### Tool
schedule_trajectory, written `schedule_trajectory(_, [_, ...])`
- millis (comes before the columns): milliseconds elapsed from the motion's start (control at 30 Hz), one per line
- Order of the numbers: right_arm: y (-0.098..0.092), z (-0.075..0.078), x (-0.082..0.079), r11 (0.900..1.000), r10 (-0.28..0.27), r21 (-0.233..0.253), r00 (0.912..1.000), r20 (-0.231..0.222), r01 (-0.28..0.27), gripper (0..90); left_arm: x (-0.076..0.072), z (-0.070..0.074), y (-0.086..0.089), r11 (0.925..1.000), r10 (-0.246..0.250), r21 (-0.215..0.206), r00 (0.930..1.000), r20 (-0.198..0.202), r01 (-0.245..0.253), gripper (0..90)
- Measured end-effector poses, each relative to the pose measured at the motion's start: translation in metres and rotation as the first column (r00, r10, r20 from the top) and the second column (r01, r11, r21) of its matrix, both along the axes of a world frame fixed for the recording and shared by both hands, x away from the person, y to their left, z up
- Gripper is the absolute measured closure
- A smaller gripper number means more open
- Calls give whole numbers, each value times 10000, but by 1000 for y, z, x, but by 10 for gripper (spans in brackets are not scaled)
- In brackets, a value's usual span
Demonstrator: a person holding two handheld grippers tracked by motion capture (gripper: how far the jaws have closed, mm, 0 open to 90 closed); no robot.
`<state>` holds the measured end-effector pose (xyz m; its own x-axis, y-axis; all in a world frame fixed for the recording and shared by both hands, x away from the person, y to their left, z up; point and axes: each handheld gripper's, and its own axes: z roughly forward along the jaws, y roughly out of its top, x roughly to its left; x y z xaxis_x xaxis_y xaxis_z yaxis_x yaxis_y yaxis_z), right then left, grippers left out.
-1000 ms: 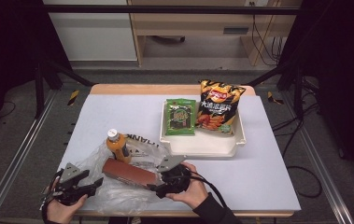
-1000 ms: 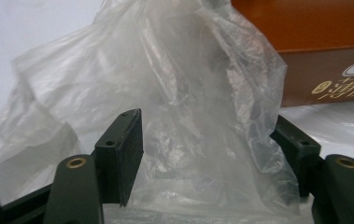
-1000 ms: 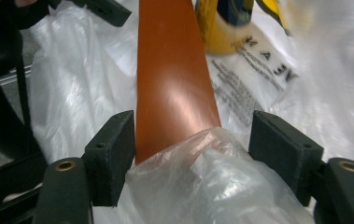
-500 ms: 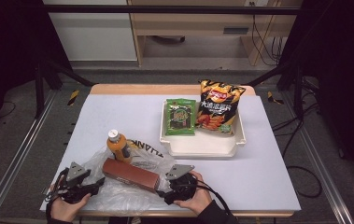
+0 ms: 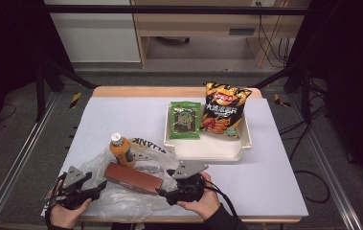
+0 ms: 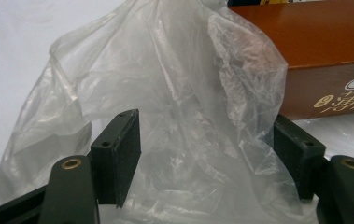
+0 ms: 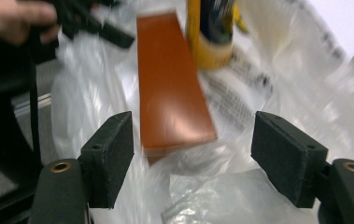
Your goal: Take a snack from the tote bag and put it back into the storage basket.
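Even light falls on the white bench [image 5: 121, 115] while the surroundings lie dark. The right gripper view is motion-blurred; the left gripper view is sharp, bright.

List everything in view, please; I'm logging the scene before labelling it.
Table: one, white top, centre.
Tray: one, white, table's far right part.
Seaweed snack pack: one, green, in tray, left.
Crisp bag: one, black-orange, in tray, right.
Plastic bag: one, clear, printed lettering, near left.
Box: one, reddish-brown, on the bag.
Drink bottle: one, orange, white cap, behind box.
Left gripper: black, open around bag plastic.
Right gripper: black, open, near box end.
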<state>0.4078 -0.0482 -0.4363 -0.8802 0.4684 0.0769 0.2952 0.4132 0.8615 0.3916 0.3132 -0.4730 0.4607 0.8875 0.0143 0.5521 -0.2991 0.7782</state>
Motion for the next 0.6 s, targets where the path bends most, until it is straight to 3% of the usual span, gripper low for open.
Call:
schedule_trajectory(100, [7, 10, 4, 9991, -163, 391, 9999, -24, 164, 347, 0, 0, 1, 10000, -25, 8, 10000, 55, 25, 319])
schedule_trajectory(200, [16, 16, 9, 9989, -222, 412, 9997, -72, 225, 349, -1, 1, 1, 10000, -2, -23, 10000, 42, 2, 319])
schedule_trajectory(300, [26, 19, 13, 9994, -319, 157, 9994, 103, 317, 355, -1, 1, 2, 10000, 42, -88, 10000, 66, -42, 319])
schedule_trajectory(600, [50, 4, 19, 9966, -170, -812, 9995, -264, 148, 343, -1, 2, 3, 9999, 72, -83, 9999, 110, -71, 323])
